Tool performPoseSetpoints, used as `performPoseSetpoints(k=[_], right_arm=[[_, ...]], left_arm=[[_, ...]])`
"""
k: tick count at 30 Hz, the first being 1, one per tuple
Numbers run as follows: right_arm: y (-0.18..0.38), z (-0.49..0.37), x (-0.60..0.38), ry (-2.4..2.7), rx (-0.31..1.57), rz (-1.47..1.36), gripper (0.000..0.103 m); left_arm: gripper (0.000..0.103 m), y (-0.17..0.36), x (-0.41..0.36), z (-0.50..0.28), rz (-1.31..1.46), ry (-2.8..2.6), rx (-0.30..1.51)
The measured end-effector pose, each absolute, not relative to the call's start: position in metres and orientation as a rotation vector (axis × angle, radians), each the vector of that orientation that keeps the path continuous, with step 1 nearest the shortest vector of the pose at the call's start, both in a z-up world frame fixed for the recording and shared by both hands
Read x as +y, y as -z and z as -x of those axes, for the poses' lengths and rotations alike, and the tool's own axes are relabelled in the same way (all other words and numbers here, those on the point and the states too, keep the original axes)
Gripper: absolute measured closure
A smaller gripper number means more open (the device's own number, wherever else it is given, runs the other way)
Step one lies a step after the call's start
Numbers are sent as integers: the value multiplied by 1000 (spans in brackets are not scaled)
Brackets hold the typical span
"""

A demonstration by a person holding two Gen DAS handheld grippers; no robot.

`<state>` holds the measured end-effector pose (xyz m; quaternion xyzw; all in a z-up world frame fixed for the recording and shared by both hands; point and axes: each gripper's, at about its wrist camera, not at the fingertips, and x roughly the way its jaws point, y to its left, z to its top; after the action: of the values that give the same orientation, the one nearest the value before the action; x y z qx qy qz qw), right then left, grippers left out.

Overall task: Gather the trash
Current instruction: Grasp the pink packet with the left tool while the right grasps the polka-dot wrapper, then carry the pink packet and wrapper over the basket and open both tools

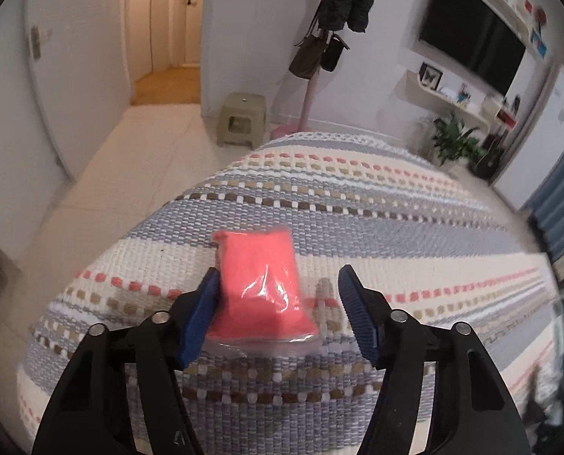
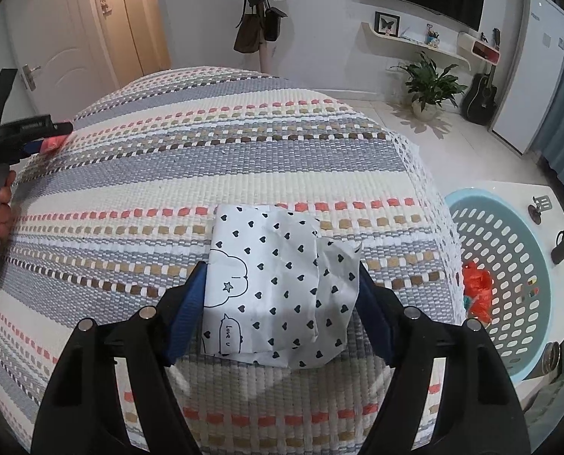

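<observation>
On the striped woven bed [image 2: 244, 159], the right hand-held gripper [image 2: 282, 295] straddled a crumpled heart-print paper [image 2: 278, 284] reading "Love U", jaws wide and seemingly not yet clamped. The left hand-held gripper [image 1: 278, 295], also open, framed a pink plastic-wrapped packet [image 1: 261, 292] near the bed's left edge. Both pick-ups looked under way; next, each likely needed closing, then carrying to the blue basket [image 2: 517, 356] past the bed's right edge.

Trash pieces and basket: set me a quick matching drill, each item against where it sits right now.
Items:
1. pink packet
2. heart-print paper
3. orange bag
4. blue basket

Places:
A. inside the basket
B. between the left gripper fingers
C. beside the striped cover, to its right
D. between the right gripper fingers

Pairs: 1-B, 2-D, 3-A, 4-C
</observation>
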<state>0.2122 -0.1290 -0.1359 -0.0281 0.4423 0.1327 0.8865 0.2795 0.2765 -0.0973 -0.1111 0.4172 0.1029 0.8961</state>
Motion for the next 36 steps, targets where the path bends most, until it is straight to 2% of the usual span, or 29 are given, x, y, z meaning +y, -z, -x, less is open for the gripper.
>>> performPoseSetpoints(k=[2,10,12,13,16,21,36], right_arm=[[136,-211,-130,-278,918,50,32],[136,-206,-127,-262,912,74,33],[136,-204,-126,-266,907,80,41],[135,-203,-125,-274,901,84,50],[133,-196,-123,-296,888,92,66],[129,-188,-134,-329,881,25,77],[65,-163,-200,-293,669,-98,80]], left_arm=[[60,96,272,-278,187,-240,868],[63,89,252,-253,220,-154,849],[63,88,241,-249,203,-133,846],[63,87,234,-245,190,-122,844],[63,79,220,-236,168,-91,831],[63,63,204,-224,148,-25,802],[63,0,107,-206,-16,78,679]])
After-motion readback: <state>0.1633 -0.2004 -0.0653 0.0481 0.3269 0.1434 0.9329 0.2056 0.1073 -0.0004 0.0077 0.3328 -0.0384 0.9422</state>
